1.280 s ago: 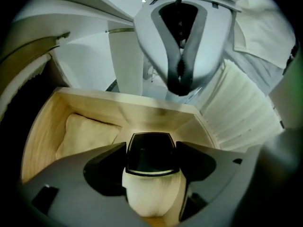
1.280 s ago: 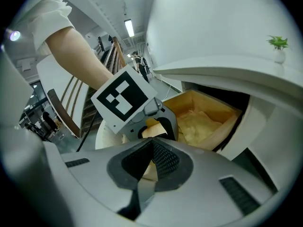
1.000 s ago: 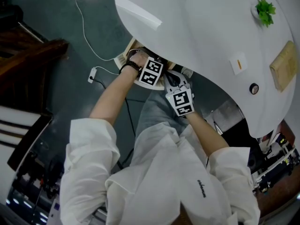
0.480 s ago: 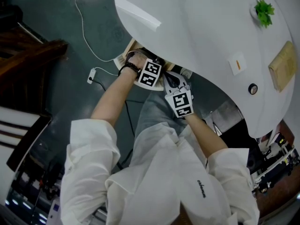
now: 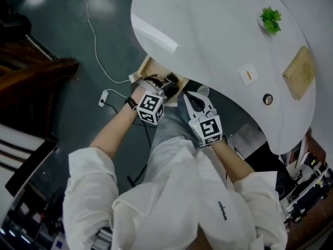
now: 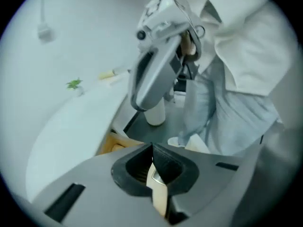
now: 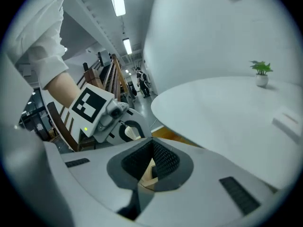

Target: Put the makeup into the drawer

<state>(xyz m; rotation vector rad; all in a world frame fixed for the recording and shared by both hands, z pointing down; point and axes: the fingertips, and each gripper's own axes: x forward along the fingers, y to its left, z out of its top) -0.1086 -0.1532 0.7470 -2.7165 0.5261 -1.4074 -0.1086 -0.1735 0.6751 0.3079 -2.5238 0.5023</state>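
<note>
Both grippers have lifted up and back from the drawer (image 5: 147, 66), upper centre of the head view. The left gripper (image 6: 152, 148) has just been closing and is now clenched on nothing. The right gripper (image 7: 152, 143) is pinched together too, empty. Reads as drop done, drawer not yet pushed in. Makeup (image 5: 171, 78): small dark shapes inside the drawer at the table (image 5: 218, 40) edge, too small to identify.
</note>
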